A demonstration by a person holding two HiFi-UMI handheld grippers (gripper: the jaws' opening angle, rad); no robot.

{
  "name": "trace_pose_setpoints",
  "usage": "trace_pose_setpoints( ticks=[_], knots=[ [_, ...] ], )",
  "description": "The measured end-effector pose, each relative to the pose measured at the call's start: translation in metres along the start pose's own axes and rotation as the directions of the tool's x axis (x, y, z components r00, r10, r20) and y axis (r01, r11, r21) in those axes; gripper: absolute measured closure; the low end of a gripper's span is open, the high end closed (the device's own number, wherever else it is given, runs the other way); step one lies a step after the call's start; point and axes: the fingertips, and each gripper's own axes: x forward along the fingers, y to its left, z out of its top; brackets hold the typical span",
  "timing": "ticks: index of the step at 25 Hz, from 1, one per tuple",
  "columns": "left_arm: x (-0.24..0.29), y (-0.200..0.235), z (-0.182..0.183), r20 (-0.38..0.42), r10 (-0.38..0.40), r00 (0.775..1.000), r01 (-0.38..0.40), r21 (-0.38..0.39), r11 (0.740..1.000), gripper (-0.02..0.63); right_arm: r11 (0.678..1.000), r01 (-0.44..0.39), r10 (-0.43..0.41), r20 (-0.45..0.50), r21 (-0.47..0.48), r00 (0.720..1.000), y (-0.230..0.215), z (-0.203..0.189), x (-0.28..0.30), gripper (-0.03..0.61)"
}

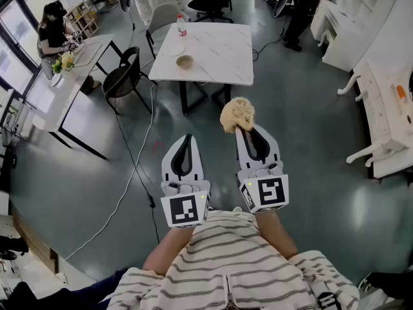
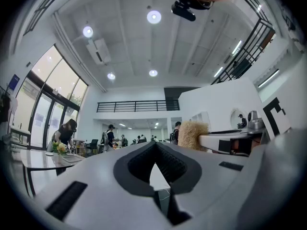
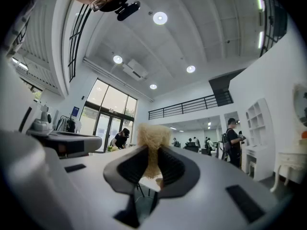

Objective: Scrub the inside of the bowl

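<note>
Two white handheld grippers held level, side by side, before person in striped shirt (image 1: 239, 263), both pointing toward table; right gripper (image 1: 244, 132) pinching one tan fibrous scrubber (image 1: 237, 113); left gripper (image 1: 187, 139) jaws pressed together, nothing between; one small round tan bowl (image 1: 185, 61) on one square white marble table (image 1: 222, 57), well apart from both grippers; one clear bottle (image 1: 181, 24) near bowl.

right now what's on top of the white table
A bowl, a bottle and a white dish near its left edge; the bowl's contents are too small to tell.
</note>
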Motion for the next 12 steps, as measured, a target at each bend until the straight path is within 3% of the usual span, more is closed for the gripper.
trace_pose_setpoints(
  ticks=[4,12],
  knots=[
    [0.0056,-0.0041,0.0083,0.037,-0.002,0.999,0.001,0.006,1.000,0.609,1.000,-0.011,0.011,0.013,0.000,1.000,-0.0046,0.0009,0.0036,0.508],
    [0.0056,-0.0093,0.0025,0.009,0.007,1.000,-0.007,0.002,1.000,0.609,1.000,-0.027,0.027,0.006,0.008,1.000,-0.0092,-0.0014,0.0030,0.509]
  ],
)
